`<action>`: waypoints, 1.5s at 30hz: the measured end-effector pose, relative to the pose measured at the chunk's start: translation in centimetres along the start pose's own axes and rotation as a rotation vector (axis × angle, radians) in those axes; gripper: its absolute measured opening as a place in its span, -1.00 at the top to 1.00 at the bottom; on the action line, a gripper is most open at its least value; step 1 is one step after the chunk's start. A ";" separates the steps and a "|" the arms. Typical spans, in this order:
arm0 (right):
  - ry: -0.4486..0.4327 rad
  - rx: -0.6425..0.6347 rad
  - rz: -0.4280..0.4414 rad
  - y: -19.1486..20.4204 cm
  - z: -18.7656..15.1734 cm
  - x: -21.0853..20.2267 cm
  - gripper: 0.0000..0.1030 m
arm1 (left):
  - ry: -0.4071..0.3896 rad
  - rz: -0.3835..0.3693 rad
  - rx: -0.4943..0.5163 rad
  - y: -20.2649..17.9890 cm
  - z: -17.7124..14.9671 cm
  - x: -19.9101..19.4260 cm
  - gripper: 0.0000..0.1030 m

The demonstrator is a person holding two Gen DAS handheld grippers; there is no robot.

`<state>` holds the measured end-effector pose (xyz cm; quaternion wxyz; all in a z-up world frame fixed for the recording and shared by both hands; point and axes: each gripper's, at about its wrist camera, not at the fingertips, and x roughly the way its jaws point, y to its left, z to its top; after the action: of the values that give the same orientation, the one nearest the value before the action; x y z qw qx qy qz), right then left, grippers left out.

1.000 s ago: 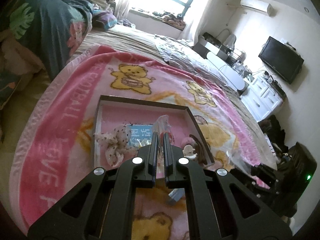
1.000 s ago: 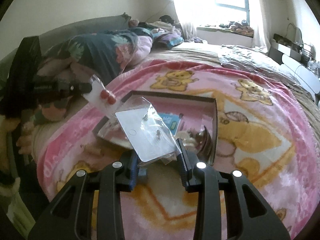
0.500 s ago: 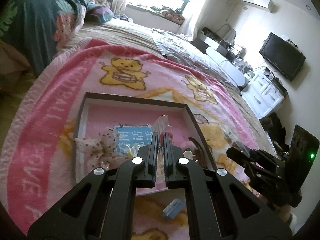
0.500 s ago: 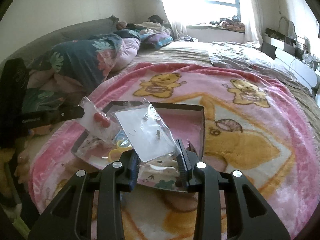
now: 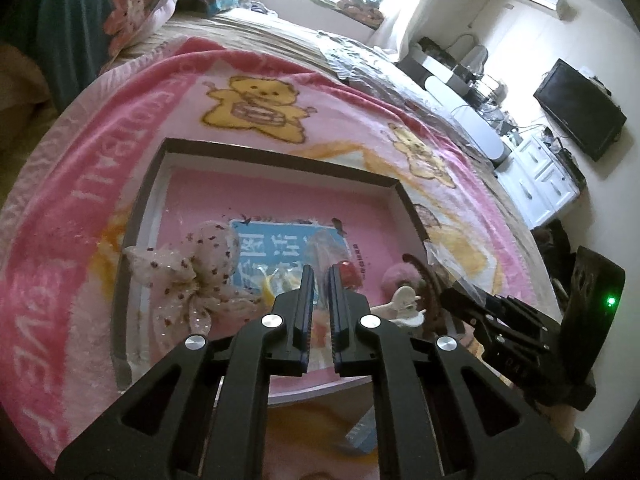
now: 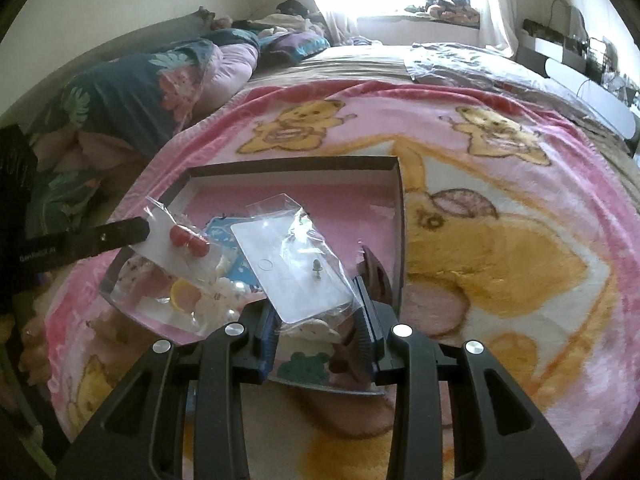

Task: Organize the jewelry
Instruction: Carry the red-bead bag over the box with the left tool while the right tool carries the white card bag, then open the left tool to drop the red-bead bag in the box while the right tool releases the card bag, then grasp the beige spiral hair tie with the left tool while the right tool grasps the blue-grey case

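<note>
Two tools in play here, each pinching its own little clear packet over the dark-rimmed tray that sits on the pink teddy-bear blanket on the bed. The left tool has its fingers nearly together on a small clear packet with two red bead earrings in it; from the right camera it hangs over the tray's left side. The right tool is clamped on a bigger packet with a white card, and I count two tiny studs on that card, held above the near right part of the tray. Down inside the tray: one spotted fabric bow on the left, one blue card with white lettering in the middle, one yellow ring-shaped piece, a few white pearly bits near it, and one dark brown hair comb by the right wall. One small blue item lies on the blanket just outside the near edge.
</note>
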<state>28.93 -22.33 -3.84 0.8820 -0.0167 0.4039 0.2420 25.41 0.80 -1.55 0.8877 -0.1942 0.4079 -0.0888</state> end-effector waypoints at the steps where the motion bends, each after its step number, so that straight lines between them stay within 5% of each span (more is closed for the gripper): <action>1: 0.004 0.000 0.001 0.1 0.0 0.2 0.37 | -0.001 0.008 -0.002 0.2 0.0 0.1 0.95; 9: 0.043 -0.006 -0.002 0.8 -0.6 1.4 0.32 | 0.002 0.044 -0.022 1.7 -0.1 0.1 0.91; 18: -0.007 0.019 -0.012 0.9 -0.6 -0.9 -0.53 | 0.014 0.070 -0.049 3.1 -0.7 -0.4 0.83; 24: -0.091 -0.010 0.015 2.7 -0.5 -4.6 -0.75 | -0.016 0.092 -0.043 3.3 -1.2 -2.3 0.20; 32: -0.107 -0.084 0.047 6.0 -1.5 -6.4 -0.78 | -0.077 0.167 -0.010 4.3 -2.2 -6.3 -0.43; 45: -0.021 -0.151 0.054 9.2 -4.7 -4.3 -0.78 | -0.060 0.245 0.000 7.0 -5.3 -9.3 -0.64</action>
<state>19.14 -17.02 -2.32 0.8756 -0.0697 0.3755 0.2958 15.33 8.63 -1.14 0.9038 -0.1456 0.4017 0.0260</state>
